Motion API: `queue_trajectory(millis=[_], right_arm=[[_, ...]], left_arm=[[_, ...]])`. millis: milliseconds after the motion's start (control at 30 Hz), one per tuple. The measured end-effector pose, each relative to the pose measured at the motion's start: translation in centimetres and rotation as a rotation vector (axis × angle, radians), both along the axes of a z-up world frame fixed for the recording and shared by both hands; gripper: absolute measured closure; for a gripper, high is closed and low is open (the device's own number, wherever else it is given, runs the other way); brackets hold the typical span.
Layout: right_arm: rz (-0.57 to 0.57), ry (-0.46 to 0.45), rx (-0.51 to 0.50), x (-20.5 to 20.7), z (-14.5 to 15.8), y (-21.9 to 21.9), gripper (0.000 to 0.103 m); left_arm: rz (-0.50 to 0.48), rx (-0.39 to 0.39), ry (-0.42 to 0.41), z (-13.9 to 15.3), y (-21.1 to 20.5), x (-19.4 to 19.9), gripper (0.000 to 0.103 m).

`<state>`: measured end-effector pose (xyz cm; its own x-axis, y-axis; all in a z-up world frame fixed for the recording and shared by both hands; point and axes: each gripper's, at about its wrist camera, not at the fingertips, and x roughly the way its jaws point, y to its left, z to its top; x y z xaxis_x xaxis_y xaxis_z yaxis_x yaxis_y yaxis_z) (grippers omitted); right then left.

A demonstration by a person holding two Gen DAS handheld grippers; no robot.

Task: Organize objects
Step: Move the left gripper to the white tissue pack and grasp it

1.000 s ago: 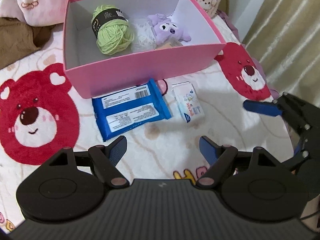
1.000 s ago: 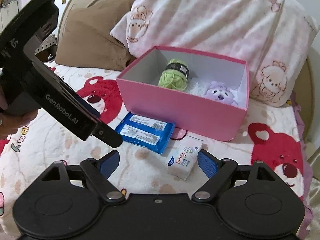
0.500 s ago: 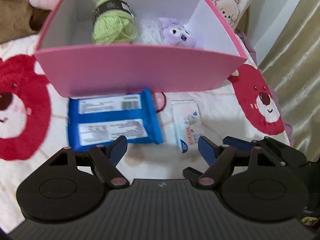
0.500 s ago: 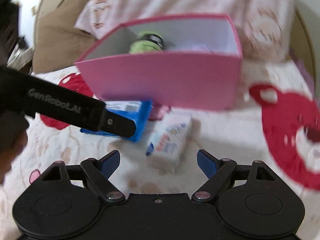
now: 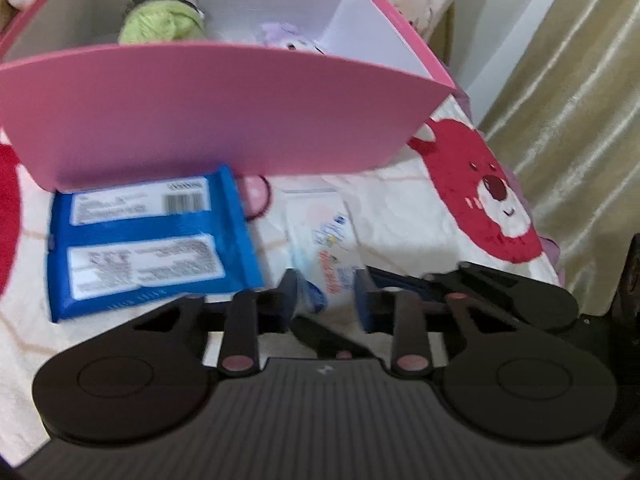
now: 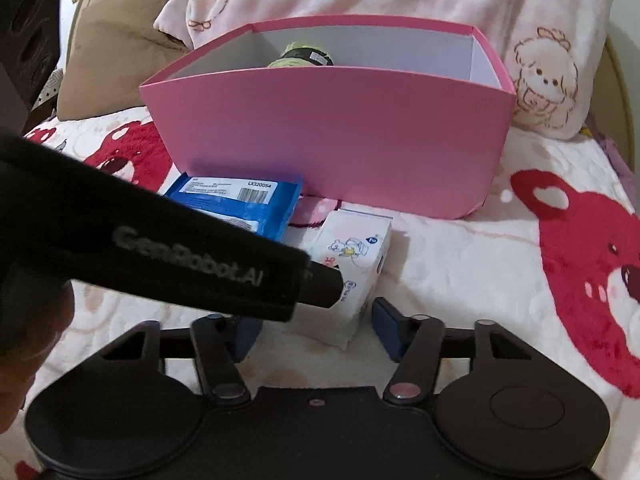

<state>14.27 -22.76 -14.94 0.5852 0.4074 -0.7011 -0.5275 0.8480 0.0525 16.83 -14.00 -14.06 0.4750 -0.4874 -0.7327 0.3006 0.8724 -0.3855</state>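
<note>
Both grippers crowd the small white tissue pack [image 6: 354, 270] lying just before the pink box [image 6: 328, 136], the left gripper [image 5: 326, 294] pinching it, the right gripper [image 6: 316, 326] open, so they might bump.

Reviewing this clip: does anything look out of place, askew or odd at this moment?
Both grippers converge on one item: the small white tissue pack lying on the bear-print blanket. The left gripper has closed in around its near end, while the open right gripper straddles it too. The blue wipes pack lies untouched outside the pink box.
</note>
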Motion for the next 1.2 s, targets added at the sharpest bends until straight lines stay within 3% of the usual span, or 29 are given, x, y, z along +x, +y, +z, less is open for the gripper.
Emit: queue_trajectory(millis=[100,333,500,633,900,1033,1200], right_arm=[[-0.026,0.038,0.017,0.3,0.5,-0.5,0.051],[-0.05,0.11,0.049,-0.3,0.5,-1.1,0.05],[-0.056,0.117,0.055,0.6,-0.7,-1.0,0.049],[-0.03,0.089,0.029,0.3,-0.6,-0.7,0.049],[-0.021,0.102,0.011,-1.8,1.5,-0.5,0.051],[-0.041,0.184,0.063,-2.4,2.6,-0.7,0.051],[-0.042,0.163,0.084,-4.3,4.2,0.2,0.051]], left_arm=[[-0.008,-0.015,0.007,0.1,0.0,-0.3,0.078],[0.004,-0.072,0.109,0.0,0.7,-0.1,0.077],[0.033,-0.04,0.088,-1.4,0.3,0.2,0.074],[0.035,-0.064,0.057,-1.4,0.3,-0.3,0.077],[0.001,-0.085,0.057,0.5,1.1,-2.4,0.076],[-0.044,-0.042,0.031,1.8,1.6,-4.0,0.076],[-0.045,-0.037,0.009,4.0,3.0,-5.6,0.076]])
